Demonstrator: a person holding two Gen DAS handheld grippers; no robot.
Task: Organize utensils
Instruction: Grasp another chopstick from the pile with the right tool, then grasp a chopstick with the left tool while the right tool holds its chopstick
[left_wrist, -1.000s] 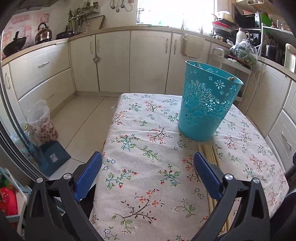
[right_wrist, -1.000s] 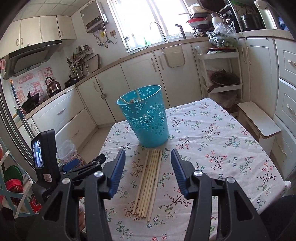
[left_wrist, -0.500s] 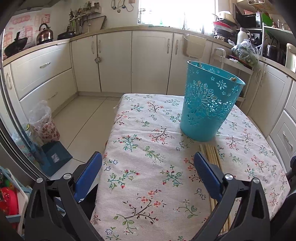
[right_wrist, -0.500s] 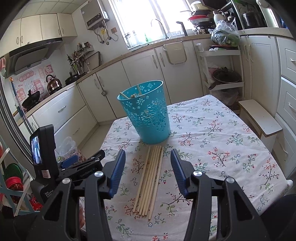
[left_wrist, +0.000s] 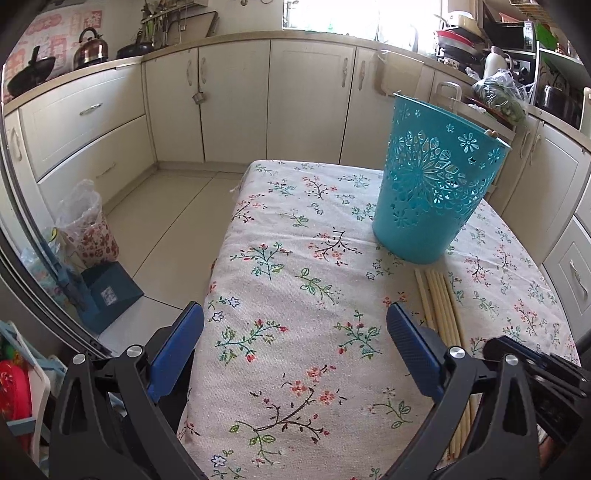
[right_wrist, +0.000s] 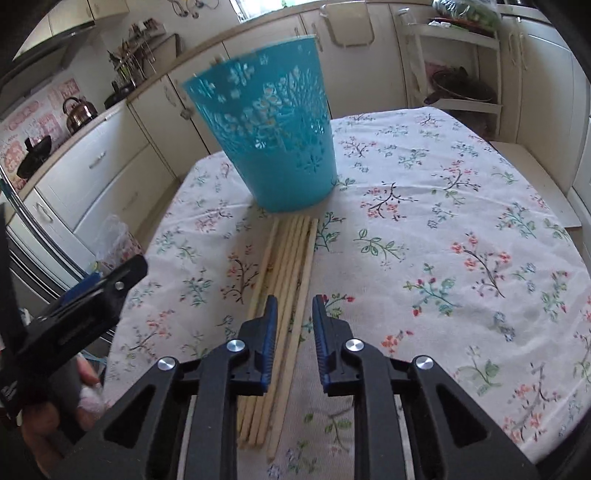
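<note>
— Since the earlier frame the right gripper (right_wrist: 293, 314) has dropped low over the chopsticks (right_wrist: 284, 295), which now fill the centre and lower middle of the right wrist view, and the gap between its blue pads is much narrower. What are the jaws doing?

— They are closing. A few of the sticks run up between the pads, but I see a sliver of cloth on either side of them, so the pads are not pressing on them.

— And the bundle itself?

— It lies flat on the floral tablecloth (right_wrist: 443, 221) that covers the counter, sticks side by side, far ends just short of the base of the teal basket (right_wrist: 273, 140). The basket stands upright at upper centre of that view, blurred.

— The other hand?

— The left gripper (left_wrist: 295, 334) hovers above the near edge of the counter, jaws spread wide with only cloth between them. In its view the basket (left_wrist: 432, 184) sits at right of centre, and the chopsticks (left_wrist: 441, 306) show at lower right, partly behind its right finger. The right gripper's black body pokes in at the lower right edge there.

— Anything inside the basket?

— A stick tip peeks over the rim; more I cannot tell.
</note>
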